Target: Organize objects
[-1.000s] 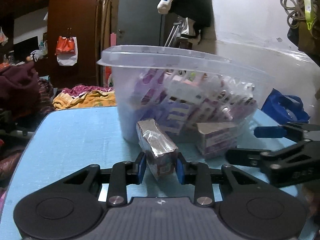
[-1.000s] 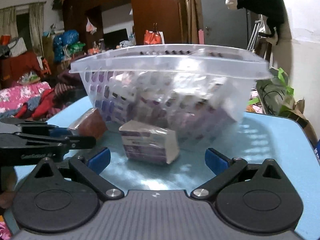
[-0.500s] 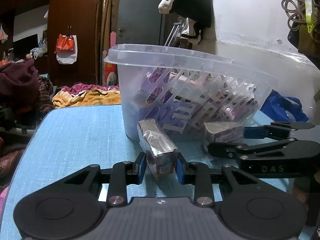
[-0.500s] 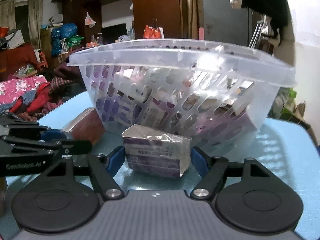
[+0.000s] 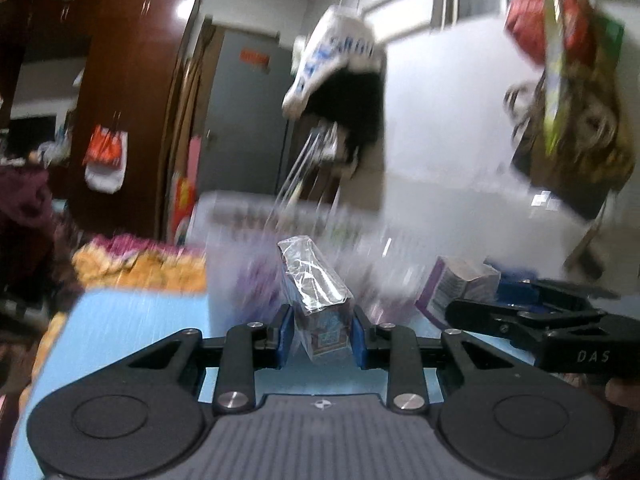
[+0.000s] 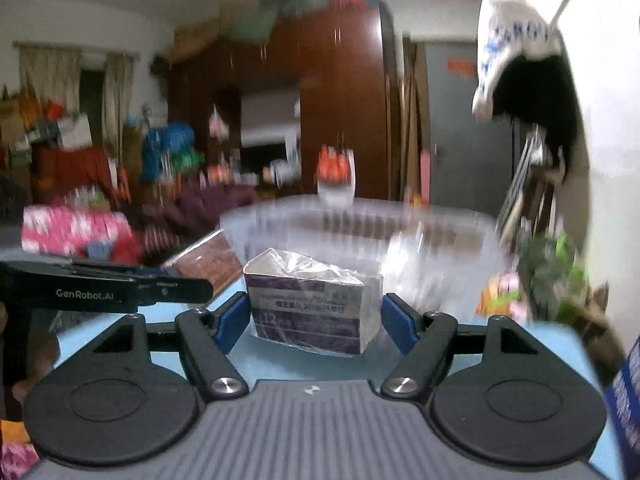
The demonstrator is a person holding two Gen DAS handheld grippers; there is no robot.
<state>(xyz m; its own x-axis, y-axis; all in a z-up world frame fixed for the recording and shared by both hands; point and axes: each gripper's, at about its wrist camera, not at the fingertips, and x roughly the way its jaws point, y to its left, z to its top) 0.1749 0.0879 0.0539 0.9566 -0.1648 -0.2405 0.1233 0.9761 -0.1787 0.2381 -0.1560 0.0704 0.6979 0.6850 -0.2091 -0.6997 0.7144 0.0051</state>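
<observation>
My left gripper (image 5: 318, 336) is shut on a small plastic-wrapped box (image 5: 316, 292) and holds it above the blue table (image 5: 132, 324). My right gripper (image 6: 314, 320) is shut on a wider purple and white wrapped box (image 6: 314, 304), also lifted. The clear slotted basket (image 6: 360, 232) full of similar boxes stands just behind both, blurred by motion. The right gripper with its box (image 5: 456, 292) shows at the right of the left wrist view. The left gripper with its brown-sided box (image 6: 208, 260) shows at the left of the right wrist view.
The basket (image 5: 248, 240) takes up the far middle of the table. Piled clothes (image 5: 132, 256) lie beyond the table's left edge. A white wall with hanging bags (image 5: 568, 120) is at the right. A wardrobe (image 6: 344, 120) stands behind.
Both grippers have lifted and tilted up with their boxes; the basket now sits lower in both views. The right gripper has closed onto its box.
</observation>
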